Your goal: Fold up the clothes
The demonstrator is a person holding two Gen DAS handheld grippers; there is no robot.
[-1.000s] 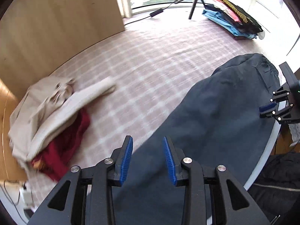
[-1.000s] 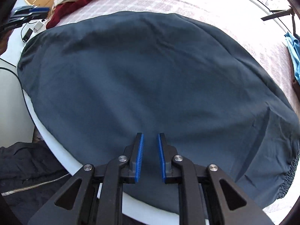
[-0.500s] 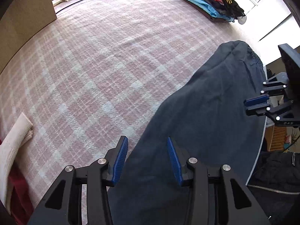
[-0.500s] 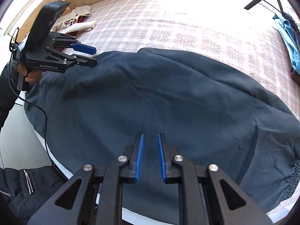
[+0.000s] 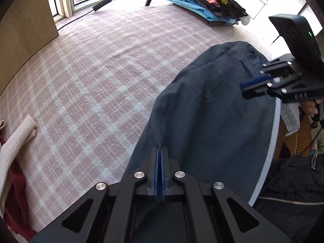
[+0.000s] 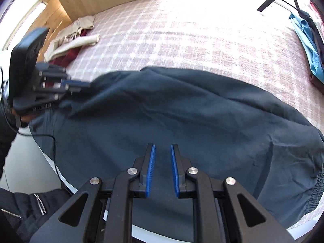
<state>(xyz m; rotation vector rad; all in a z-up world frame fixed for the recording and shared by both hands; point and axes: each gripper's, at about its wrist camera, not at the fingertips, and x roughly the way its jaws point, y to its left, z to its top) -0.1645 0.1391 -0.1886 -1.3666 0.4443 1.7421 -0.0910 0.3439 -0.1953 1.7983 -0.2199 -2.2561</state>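
At the far left of the left wrist view, a cream and red pile of clothes lies on the pink checked bed cover. Half a second ago the left claw had its 2 blue pads wide apart over the edge of the dark blue garment. Now the pads are squeezed together at the bottom middle of the frame, and a pinch of the cloth's left edge is caught between them. The cloth puckers up just above the pads. So the grab looks done, and this edge seems ready to be lifted and folded over.

At the right edge of that view the right claw hangs over the garment. In the right wrist view its pads stand a little apart with nothing between them, just above the cloth.
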